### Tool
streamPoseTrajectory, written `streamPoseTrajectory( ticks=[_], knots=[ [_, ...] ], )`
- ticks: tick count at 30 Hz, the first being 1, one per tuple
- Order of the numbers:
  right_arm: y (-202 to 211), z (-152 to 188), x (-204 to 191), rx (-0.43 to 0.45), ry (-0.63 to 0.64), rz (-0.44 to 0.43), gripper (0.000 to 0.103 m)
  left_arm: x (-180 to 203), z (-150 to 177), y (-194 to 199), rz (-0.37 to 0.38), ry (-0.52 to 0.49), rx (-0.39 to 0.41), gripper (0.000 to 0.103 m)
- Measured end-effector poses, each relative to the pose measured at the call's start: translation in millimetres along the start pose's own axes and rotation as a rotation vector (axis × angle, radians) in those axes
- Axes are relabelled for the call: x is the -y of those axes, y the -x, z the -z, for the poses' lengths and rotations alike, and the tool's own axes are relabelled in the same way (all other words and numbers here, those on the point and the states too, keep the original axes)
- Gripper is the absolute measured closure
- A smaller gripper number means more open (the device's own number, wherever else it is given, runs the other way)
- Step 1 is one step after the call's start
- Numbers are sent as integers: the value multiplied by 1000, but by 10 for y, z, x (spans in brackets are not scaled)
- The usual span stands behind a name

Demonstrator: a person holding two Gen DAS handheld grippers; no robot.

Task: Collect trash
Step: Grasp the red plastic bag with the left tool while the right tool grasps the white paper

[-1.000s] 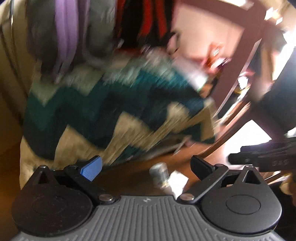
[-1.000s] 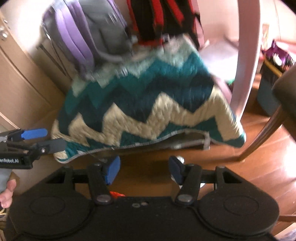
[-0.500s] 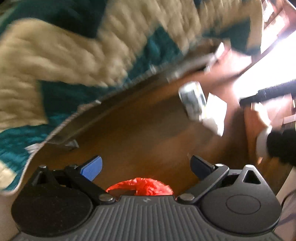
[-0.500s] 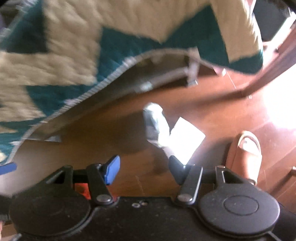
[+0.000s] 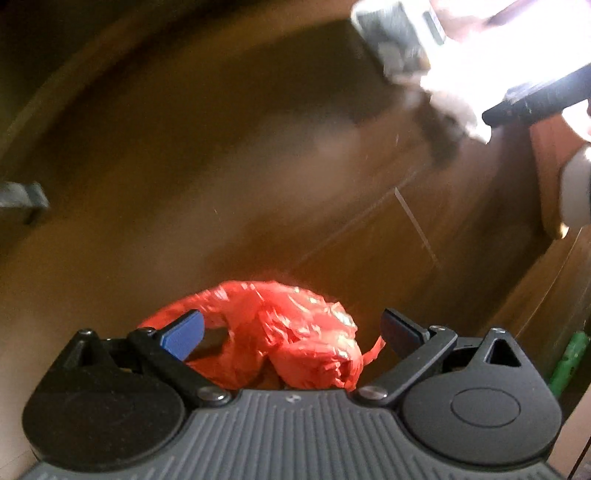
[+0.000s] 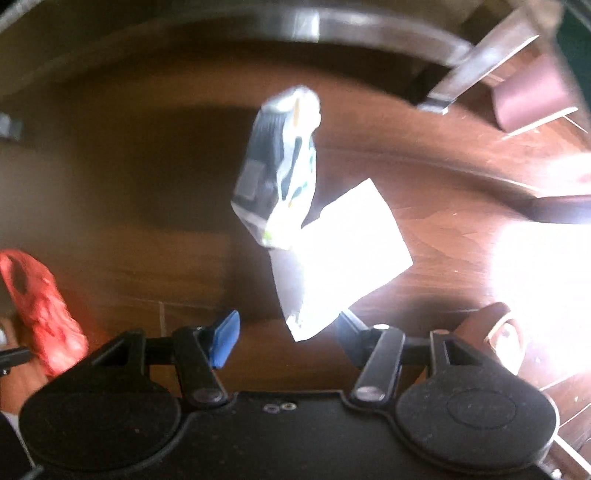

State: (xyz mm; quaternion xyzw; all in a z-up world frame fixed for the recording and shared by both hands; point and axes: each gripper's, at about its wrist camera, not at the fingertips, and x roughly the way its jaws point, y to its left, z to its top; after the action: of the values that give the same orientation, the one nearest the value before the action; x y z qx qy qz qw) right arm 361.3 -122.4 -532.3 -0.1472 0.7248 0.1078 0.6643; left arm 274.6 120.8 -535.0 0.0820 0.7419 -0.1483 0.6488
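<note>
A crumpled red plastic bag [image 5: 280, 336] lies on the wooden floor between the fingers of my open left gripper [image 5: 291, 334]; it also shows at the left of the right wrist view [image 6: 40, 310]. A crushed silver wrapper [image 6: 280, 166] and a white paper sheet [image 6: 340, 251] lie on the floor just ahead of my open right gripper [image 6: 288, 338]. The paper's near corner sits between the right fingertips. The wrapper [image 5: 395, 33] and paper [image 5: 476, 48] show blurred at the top right of the left wrist view, with the right gripper's dark finger [image 5: 535, 99] over them.
Brown wooden floor [image 5: 221, 166] all around. Furniture legs and a frame [image 6: 461, 81] stand at the back right. A sandalled foot [image 6: 498, 339] is at the right, next to a sunlit patch. A green object [image 5: 569, 362] is at the far right edge.
Both grippers have dropped toward the floor; the zigzag quilt has left both views. The red bag now sits between the left fingers, and the wrapper and paper are closer to the right gripper.
</note>
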Motion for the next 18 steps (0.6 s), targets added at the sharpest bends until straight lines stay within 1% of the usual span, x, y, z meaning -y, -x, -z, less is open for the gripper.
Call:
streamPoseTrajectory(
  ticks=[2, 5, 8, 11, 12, 13, 14, 16, 18],
  knots=[
    [-146, -17, -10, -17, 18, 0, 45, 24, 34, -159, 19, -20, -28, 1],
    [-311, -58, -18, -37, 26, -6, 45, 105, 72, -405, 21, -52, -74, 1],
    [-421, -87, -9, -44, 2, -6, 45, 162, 128, -579, 30, -55, -126, 2],
    [-479, -129, 30, -40, -44, -23, 45, 191, 166, -654, 52, -49, -120, 2],
    [-494, -141, 40, -39, -53, -24, 46, 198, 169, -670, 59, -48, -119, 5],
    [-521, -157, 49, -46, -63, -15, 46, 203, 167, -687, 62, -49, -117, 11],
    [-543, -178, 69, -53, -74, -10, 47, 202, 163, -697, 64, -49, -116, 14],
    [-557, -204, 101, -53, -109, -11, 48, 176, 145, -740, 66, -29, -120, 28],
    [-549, -228, 127, -47, -137, -19, 49, 135, 126, -759, 75, 3, -123, 31]
  ],
)
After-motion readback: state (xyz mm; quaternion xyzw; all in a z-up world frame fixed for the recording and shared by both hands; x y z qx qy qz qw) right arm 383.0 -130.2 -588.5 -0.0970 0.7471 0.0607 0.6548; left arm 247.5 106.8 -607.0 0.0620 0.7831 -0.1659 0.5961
